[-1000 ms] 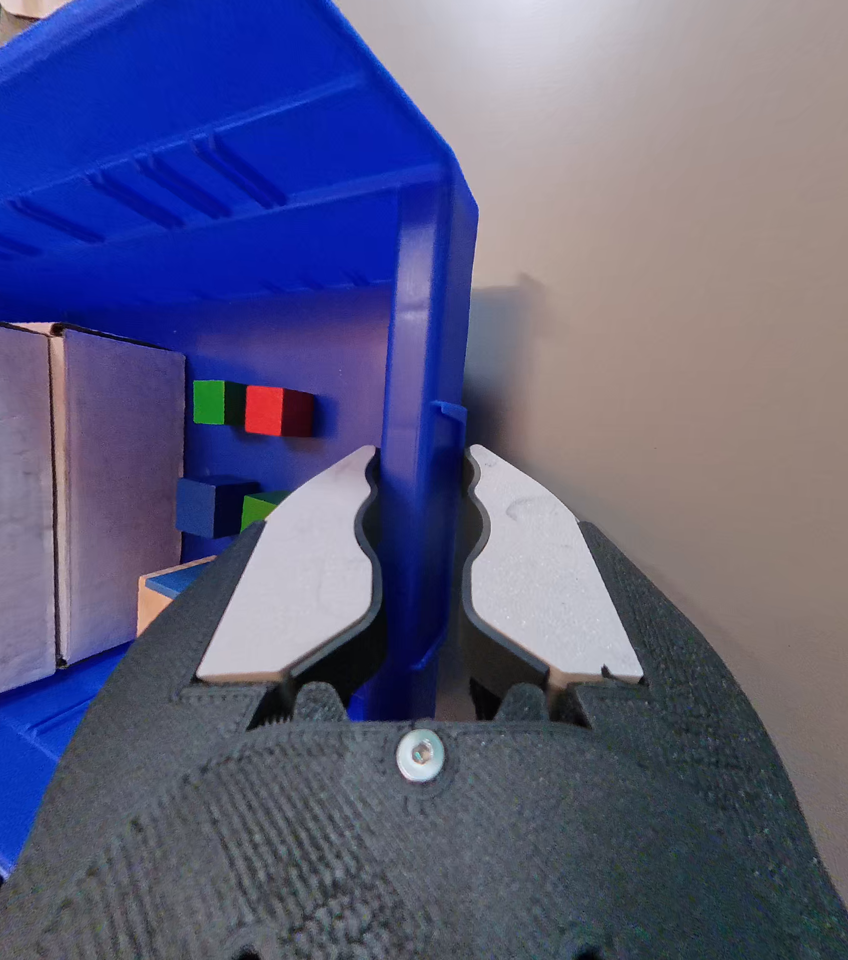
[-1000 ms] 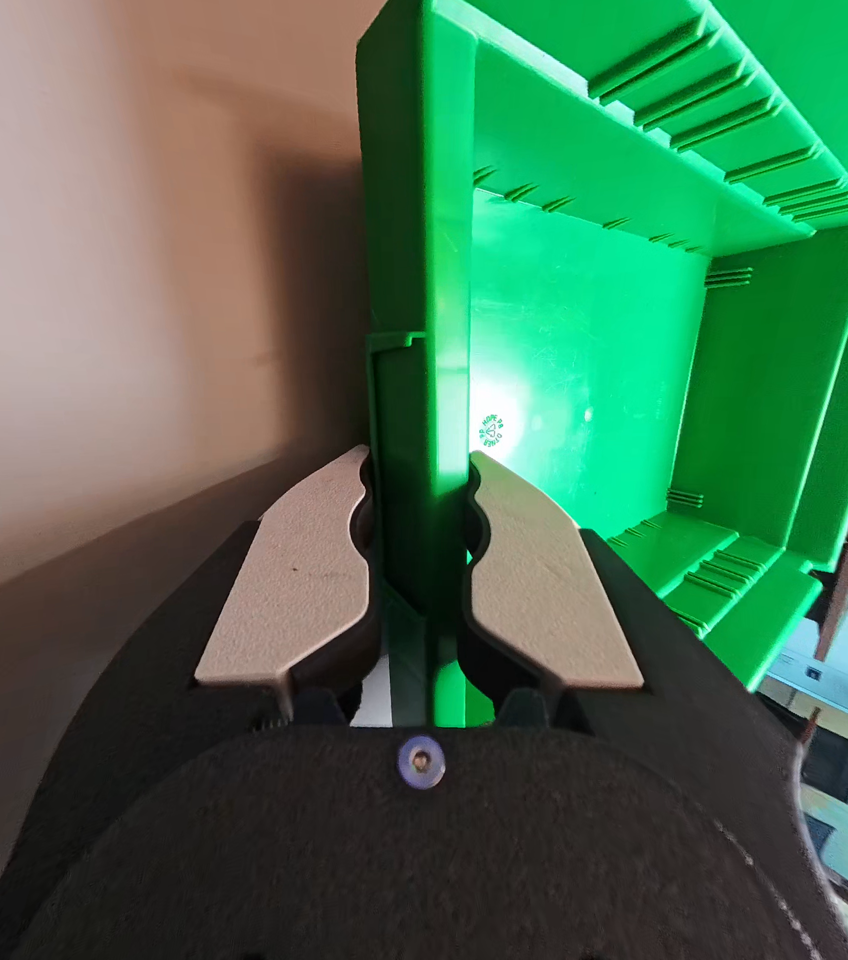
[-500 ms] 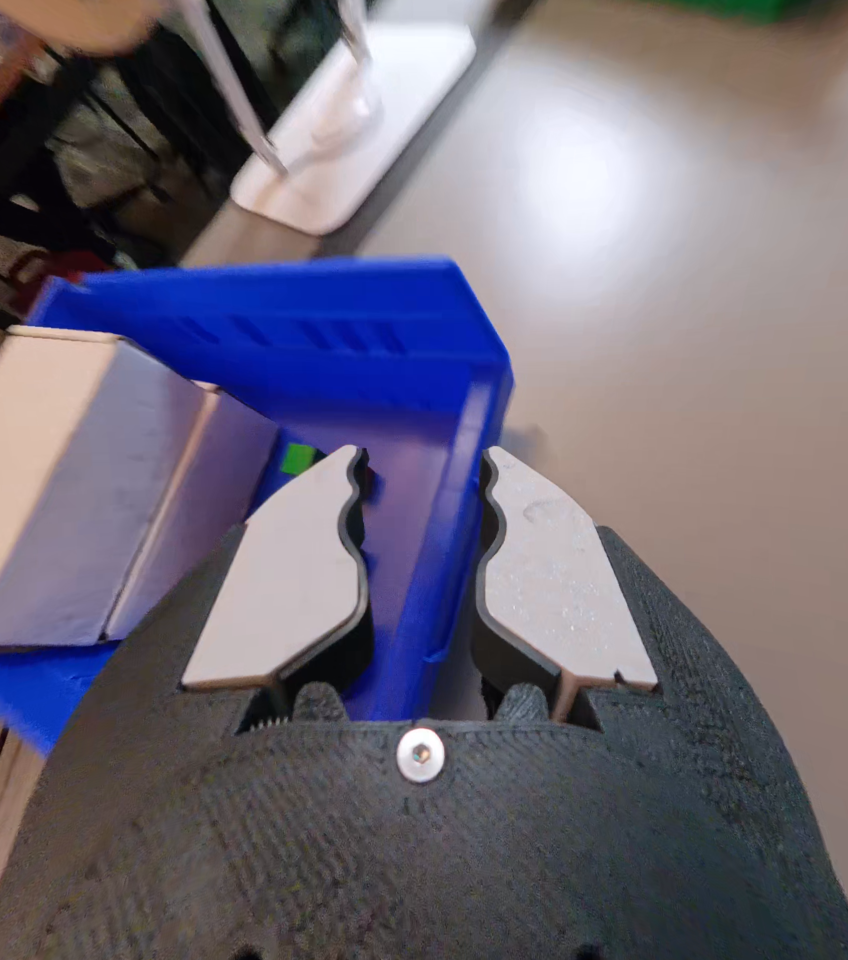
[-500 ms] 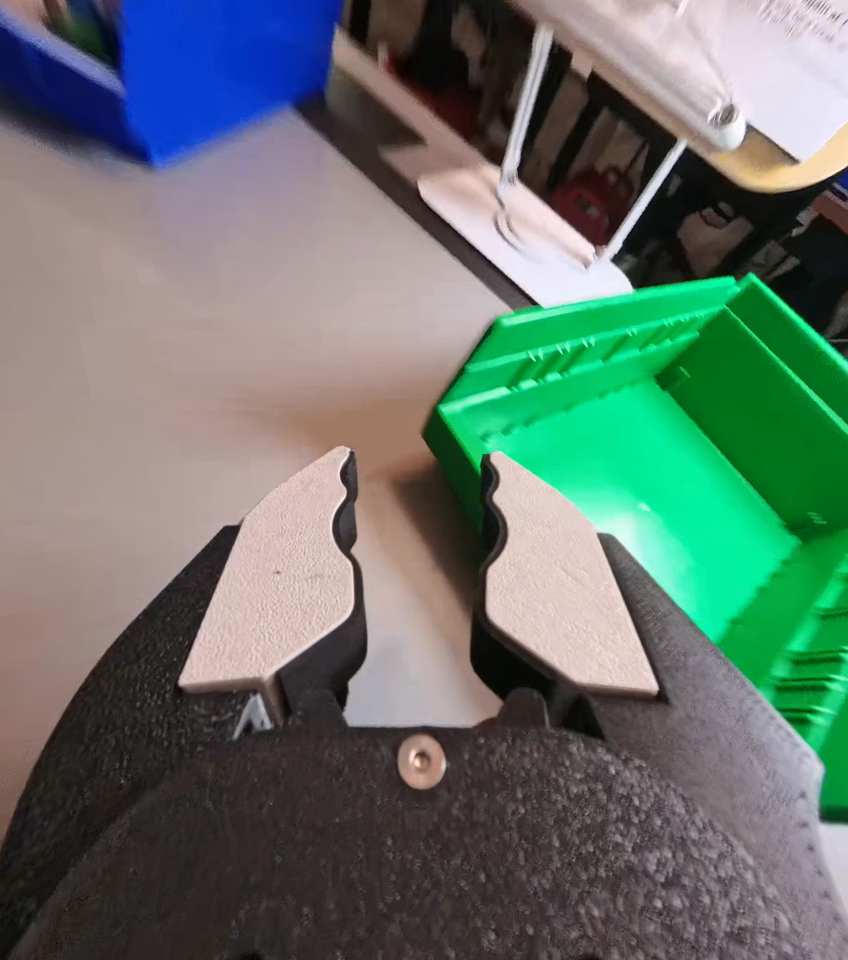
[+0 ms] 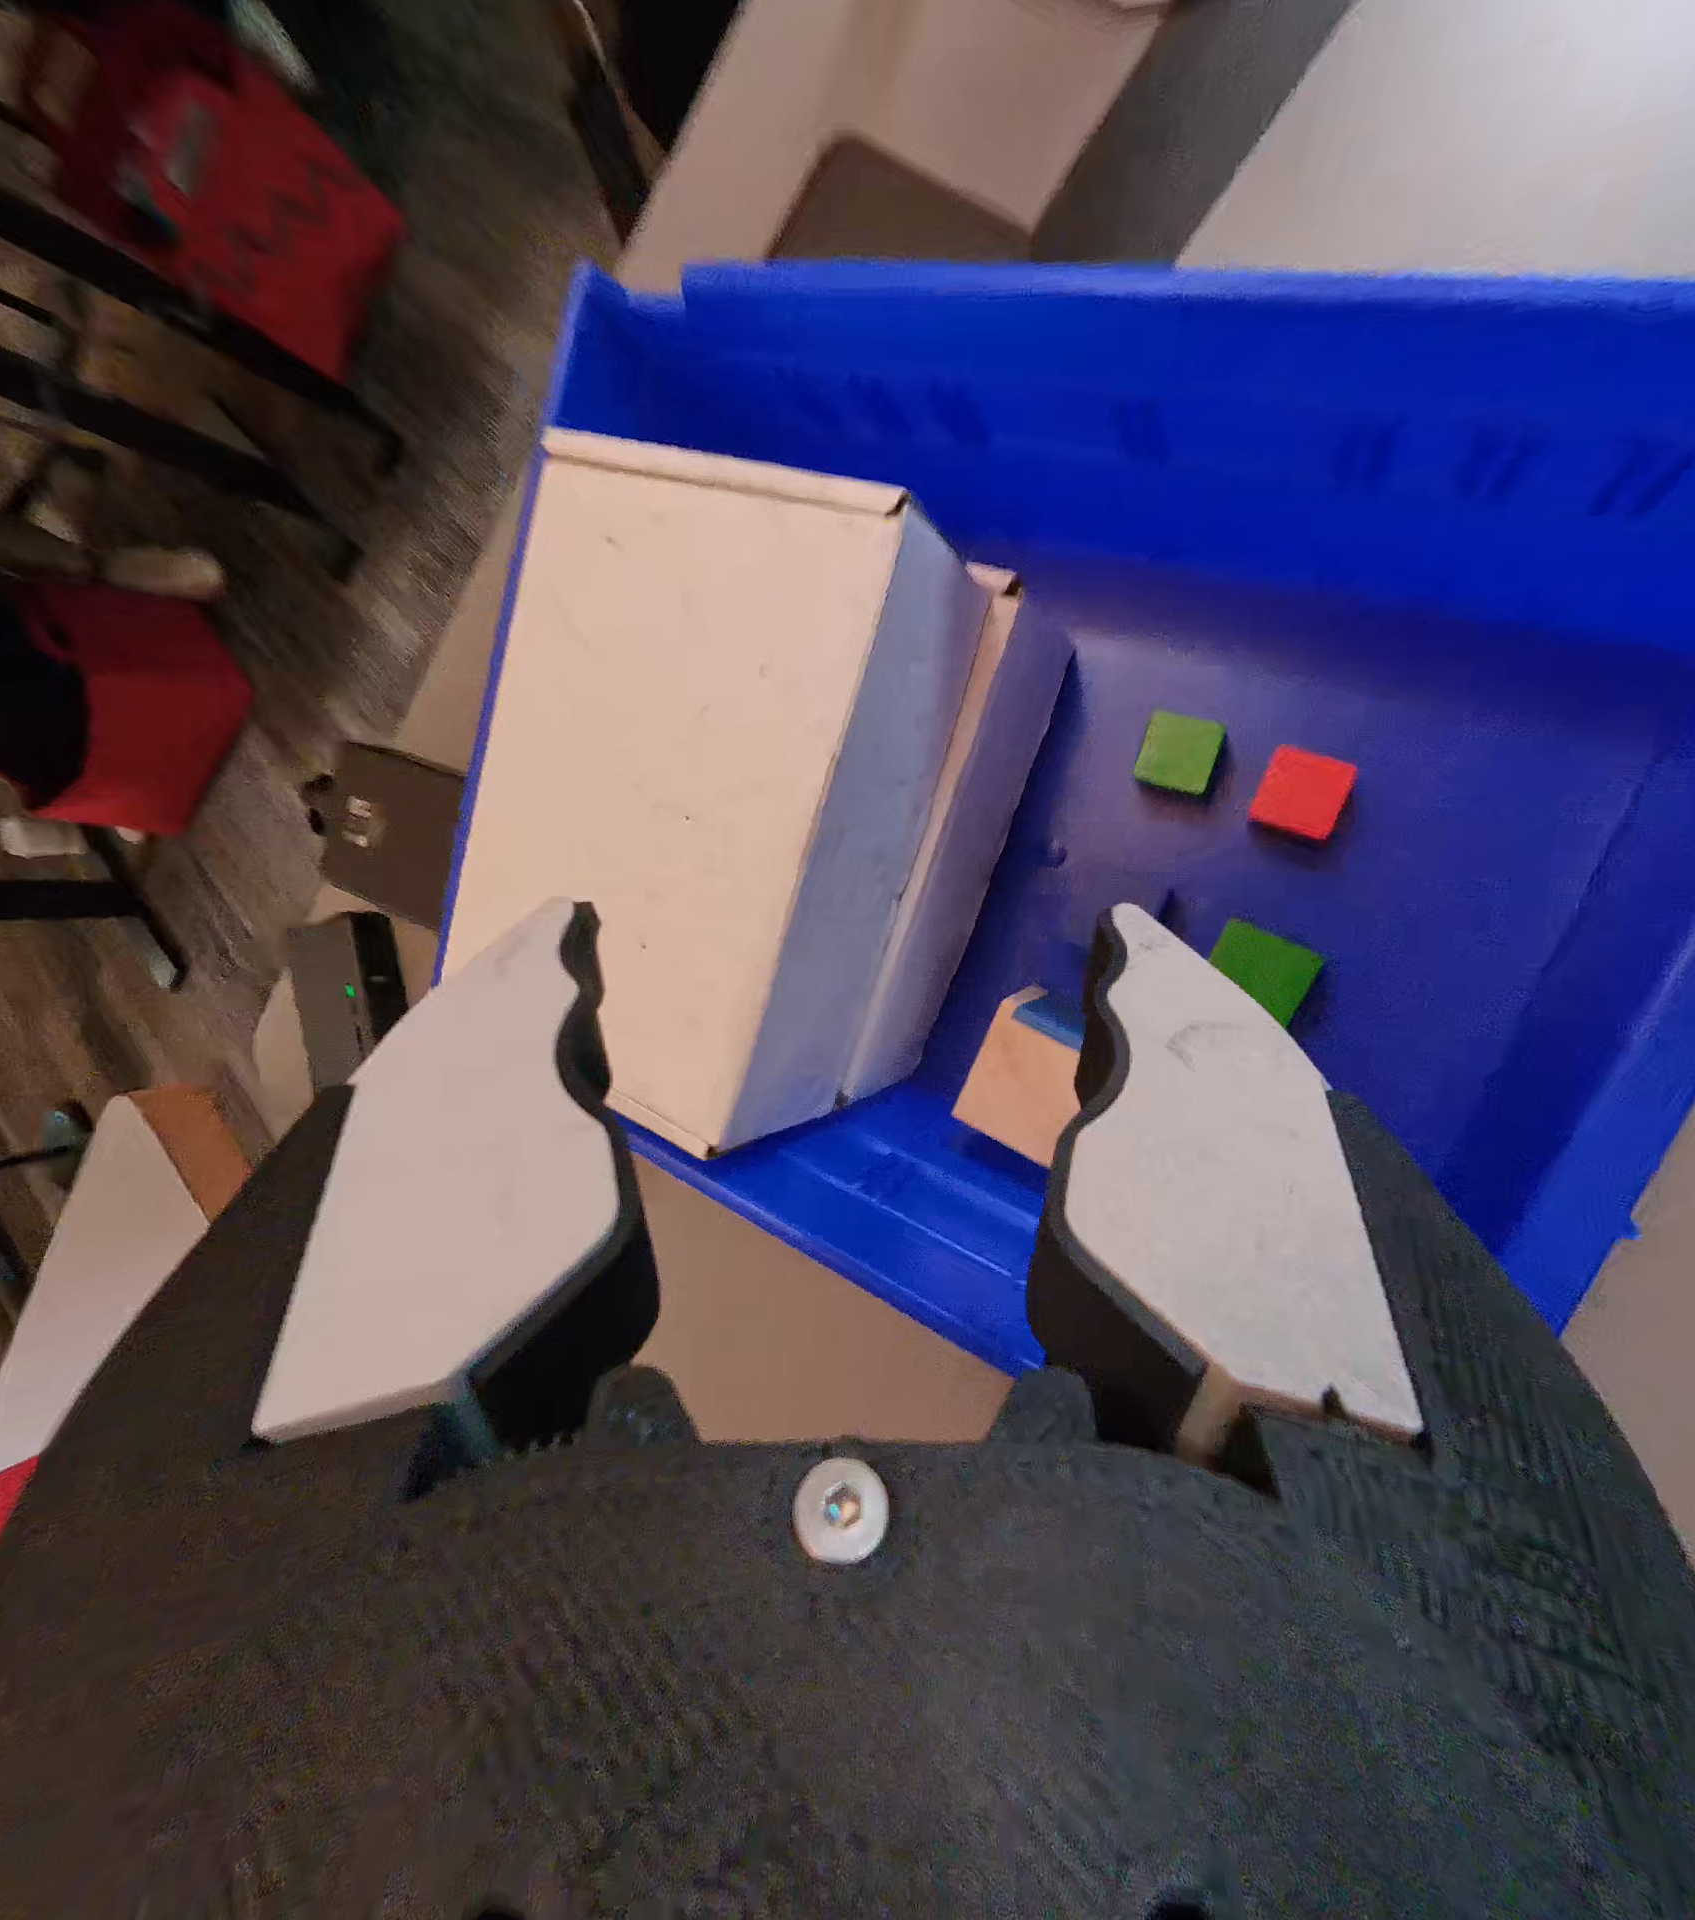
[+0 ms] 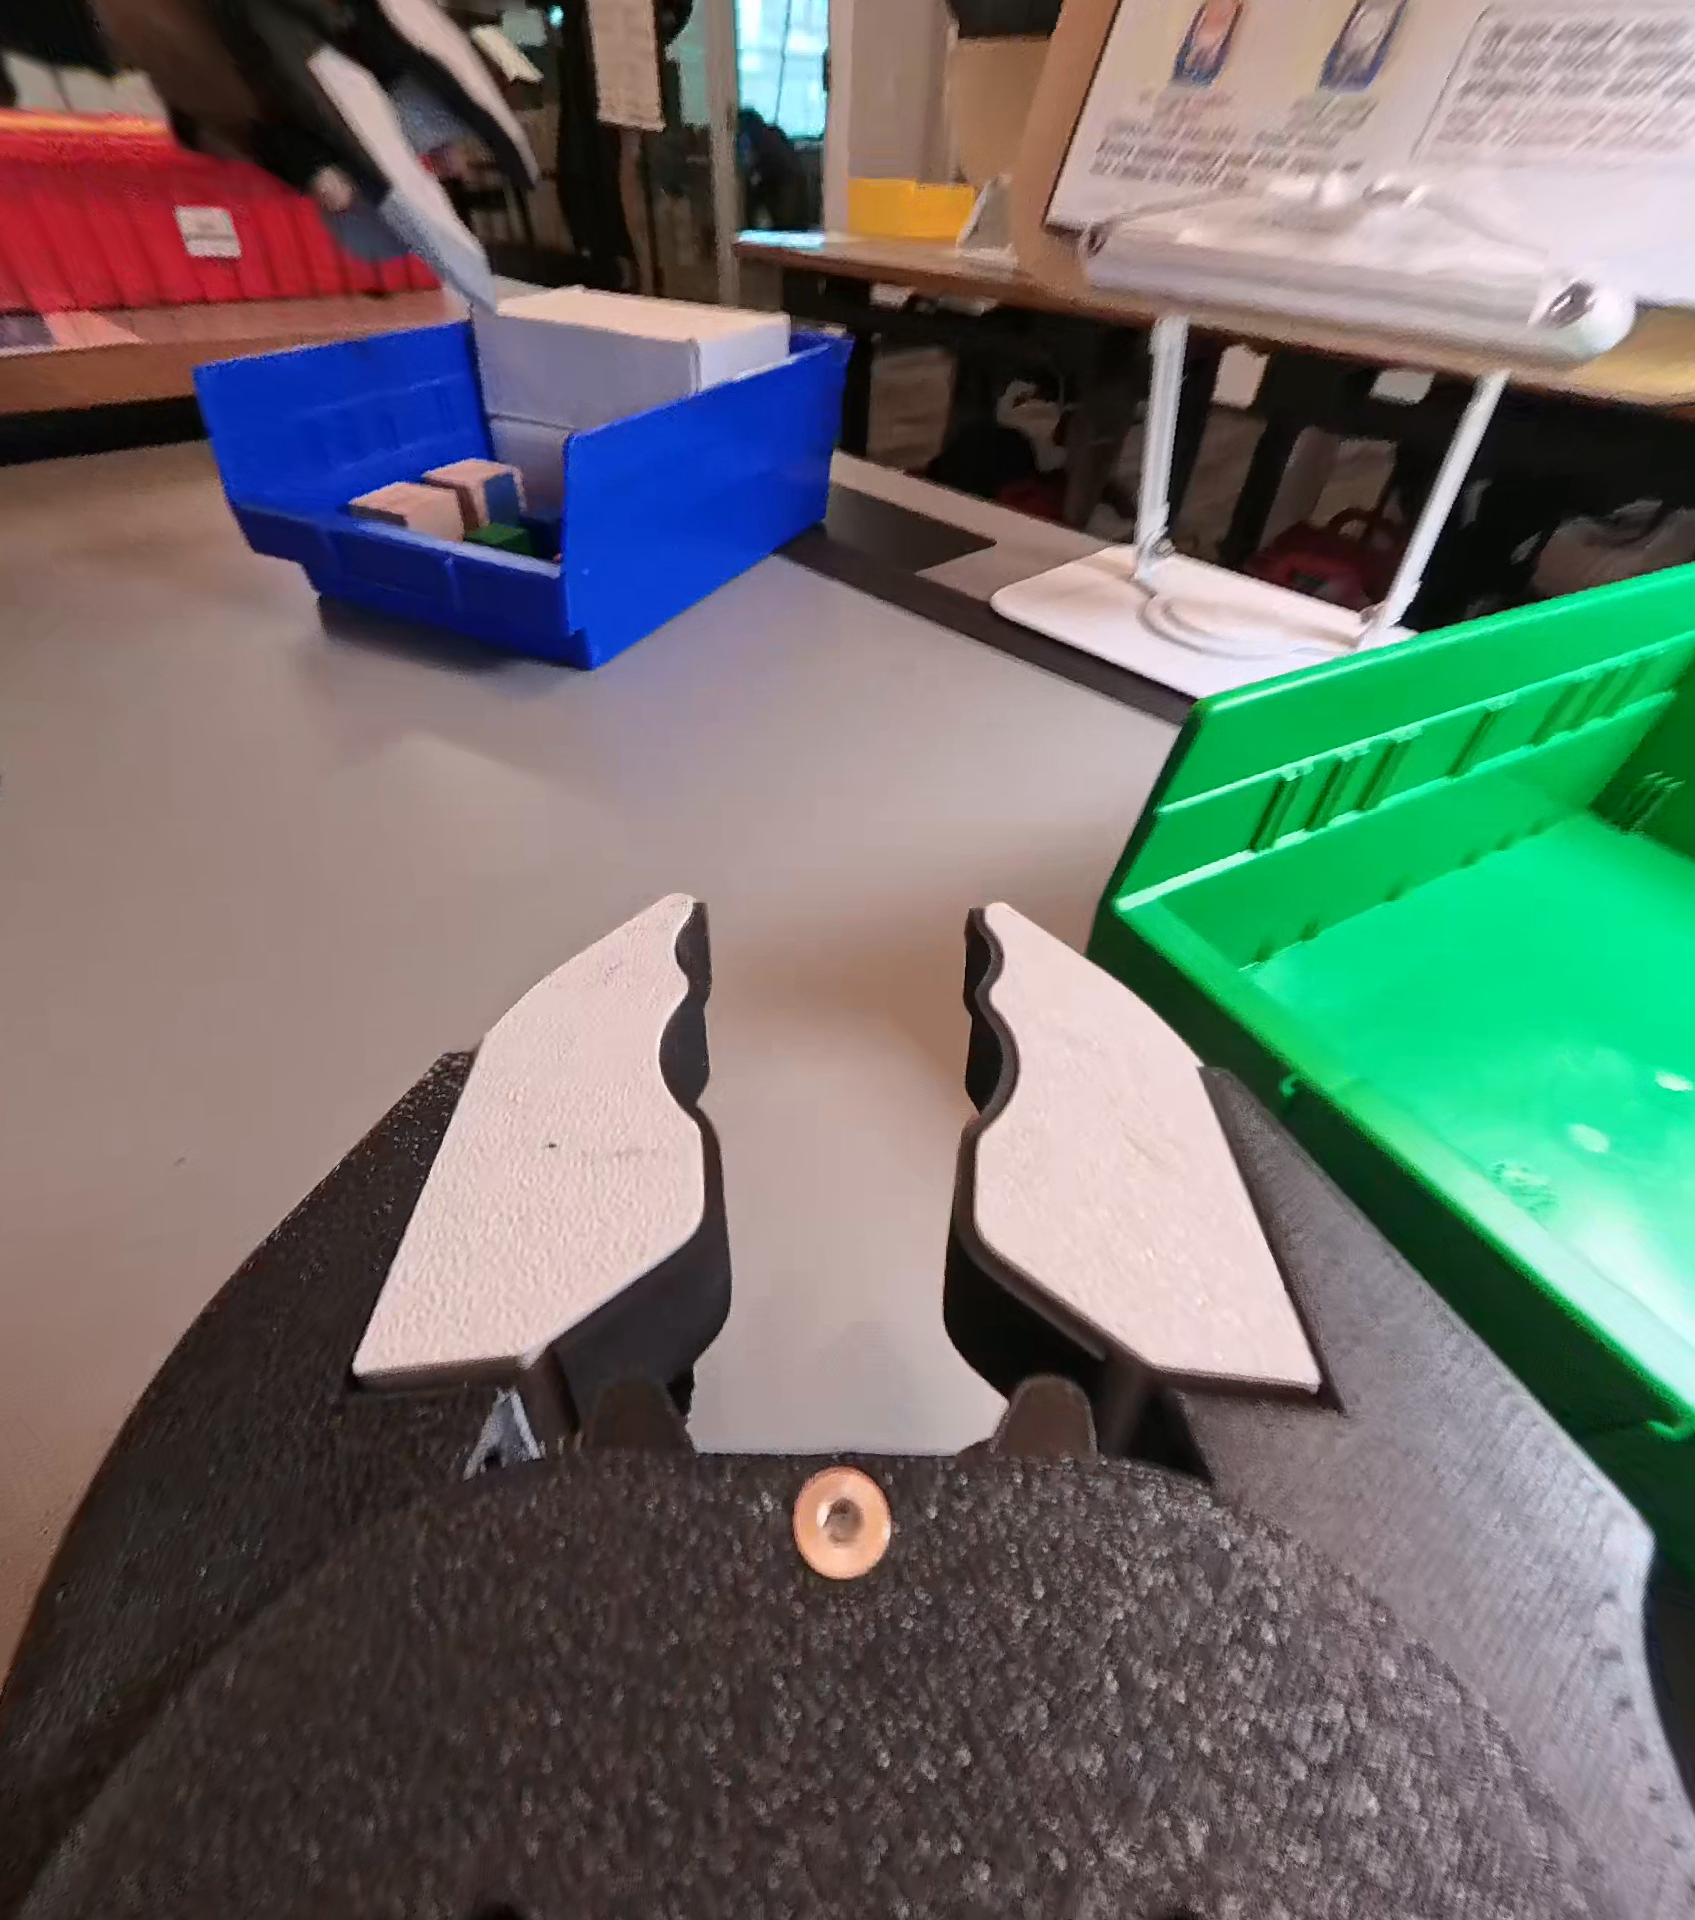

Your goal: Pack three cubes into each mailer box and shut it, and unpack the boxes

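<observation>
Left wrist view looks down into a blue bin (image 5: pixel 1186 343) from above its low front edge. The left gripper (image 5: pixel 843 956) has its jaws spread wide with nothing between them. Two white mailer boxes (image 5: pixel 677 769) stand on edge side by side at the bin's left end, plain cardboard with lids shut and no print that can be made out. To their right, on the bin floor, lie loose cubes: a green cube (image 5: pixel 1178 753), a red cube (image 5: pixel 1302 792) just beside it, and nearer, a second green cube (image 5: pixel 1267 971). A bare-wood block with a blue face (image 5: pixel 1019 1081) sits partly hidden behind the right finger.

Right wrist view shows what the first does not: the whole grey table (image 6: pixel 407 852), with the same blue bin (image 6: pixel 656 520) far off to the left and an empty green bin (image 6: pixel 1508 987) close on the right, its floor bare and shiny. The right gripper (image 6: pixel 838 925) hovers over bare table, jaws apart and empty. From this low angle one white box (image 6: pixel 625 348) rises above the bin rim, and wood-coloured cubes (image 6: pixel 438 499) show at the bin's low front. Behind the green bin stands a white document stand (image 6: pixel 1238 613) holding printed sheets; the writing is too blurred to read. A small mark moulded in the green bin's floor is also unreadable.
</observation>
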Demonstrator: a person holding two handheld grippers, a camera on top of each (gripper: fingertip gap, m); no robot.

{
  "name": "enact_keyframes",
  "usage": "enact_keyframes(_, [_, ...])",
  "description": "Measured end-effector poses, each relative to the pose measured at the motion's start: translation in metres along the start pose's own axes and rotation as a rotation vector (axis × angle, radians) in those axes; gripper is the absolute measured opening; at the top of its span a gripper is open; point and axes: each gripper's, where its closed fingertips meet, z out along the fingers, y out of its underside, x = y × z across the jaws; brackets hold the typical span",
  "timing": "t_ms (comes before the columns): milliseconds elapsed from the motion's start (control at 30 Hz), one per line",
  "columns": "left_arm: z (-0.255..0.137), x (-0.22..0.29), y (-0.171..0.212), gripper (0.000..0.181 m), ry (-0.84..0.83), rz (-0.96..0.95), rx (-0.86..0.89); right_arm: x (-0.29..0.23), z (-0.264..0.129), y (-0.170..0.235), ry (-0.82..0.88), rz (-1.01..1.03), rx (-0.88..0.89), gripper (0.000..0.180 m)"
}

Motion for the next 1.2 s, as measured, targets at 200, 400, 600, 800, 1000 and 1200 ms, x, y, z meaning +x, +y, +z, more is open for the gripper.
enact_keyframes(200, [0.040, -0.031, 0.010, 0.109, 0.171, 0.011, -0.235, -0.015, 0.009, 0.022, -0.040, -0.096, -0.101, 0.046])
enact_keyframes(400, [0.066, -0.054, 0.020, 0.120, 0.282, -0.018, -0.357, -0.021, 0.009, 0.020, -0.053, -0.141, -0.096, 0.042])
enact_keyframes(600, [0.080, -0.044, 0.029, 0.126, 0.376, 0.004, -0.431, -0.017, 0.008, 0.022, -0.070, -0.093, -0.101, 0.040])
enact_keyframes(800, [0.079, -0.040, 0.035, 0.122, 0.318, 0.138, -0.463, -0.018, 0.008, 0.024, -0.082, -0.083, -0.110, 0.038])
enact_keyframes(1000, [0.063, -0.032, 0.022, 0.120, 0.317, 0.103, -0.377, -0.019, 0.005, 0.019, -0.070, -0.109, -0.097, 0.037])
enact_keyframes(1200, [0.002, -0.034, -0.020, 0.120, 0.262, 0.092, -0.188, -0.019, 0.000, 0.011, -0.047, -0.157, -0.069, 0.037])
